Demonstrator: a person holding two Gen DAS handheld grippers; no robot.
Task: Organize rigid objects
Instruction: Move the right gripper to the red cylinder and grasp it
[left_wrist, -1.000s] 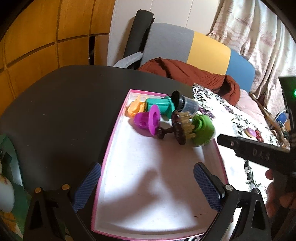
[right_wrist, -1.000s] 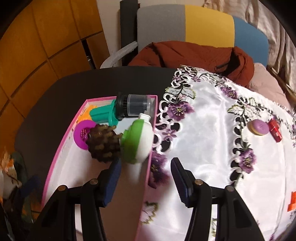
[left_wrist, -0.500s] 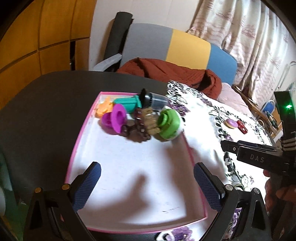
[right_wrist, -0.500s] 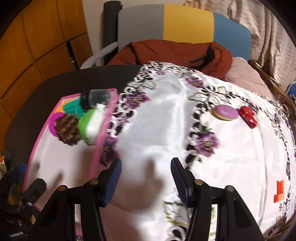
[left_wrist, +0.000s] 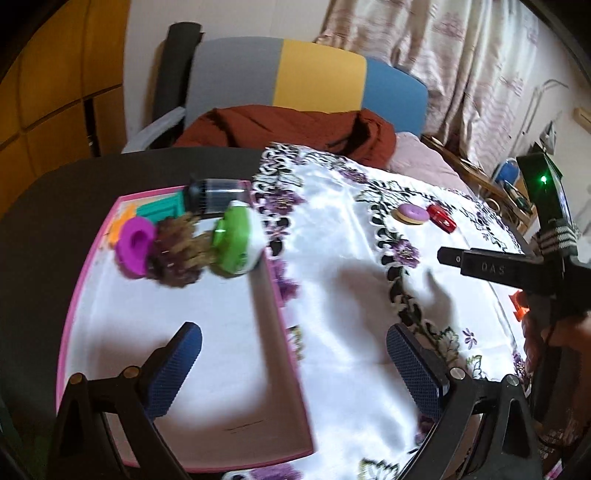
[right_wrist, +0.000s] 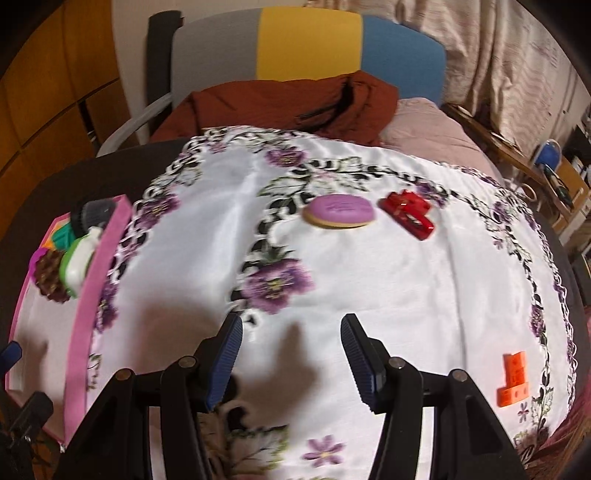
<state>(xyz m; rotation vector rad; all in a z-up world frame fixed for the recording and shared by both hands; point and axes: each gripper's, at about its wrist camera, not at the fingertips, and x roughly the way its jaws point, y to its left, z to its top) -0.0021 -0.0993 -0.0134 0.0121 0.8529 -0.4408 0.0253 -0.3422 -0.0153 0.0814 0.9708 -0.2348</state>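
Observation:
A pink-rimmed white tray (left_wrist: 275, 295) (right_wrist: 94, 284) lies at the left of the table. At its far end sit a green-and-white toy (left_wrist: 238, 240) (right_wrist: 79, 264), a brown pine cone (left_wrist: 177, 254), a magenta piece (left_wrist: 135, 245), a teal block (left_wrist: 159, 210) and a dark jar (left_wrist: 216, 194). On the floral cloth lie a purple macaron (right_wrist: 340, 211) (left_wrist: 412, 214), a red clip (right_wrist: 408, 214) (left_wrist: 441, 218) and an orange bracket (right_wrist: 513, 378). My left gripper (left_wrist: 293, 365) hangs open over the tray's right rim. My right gripper (right_wrist: 291, 362) is open above the cloth, nothing between its fingers.
A white cloth with purple flowers (right_wrist: 332, 277) covers most of the dark round table (left_wrist: 44, 229). Behind it stands a grey, yellow and blue chair (right_wrist: 310, 40) with a rust-coloured garment (right_wrist: 280, 107). A hand holds the right gripper's handle (left_wrist: 543, 332).
Both grippers have swung to the right, from over the tray toward the cloth. The macaron, red clip and orange bracket have come into the right view. Both have stayed open and empty.

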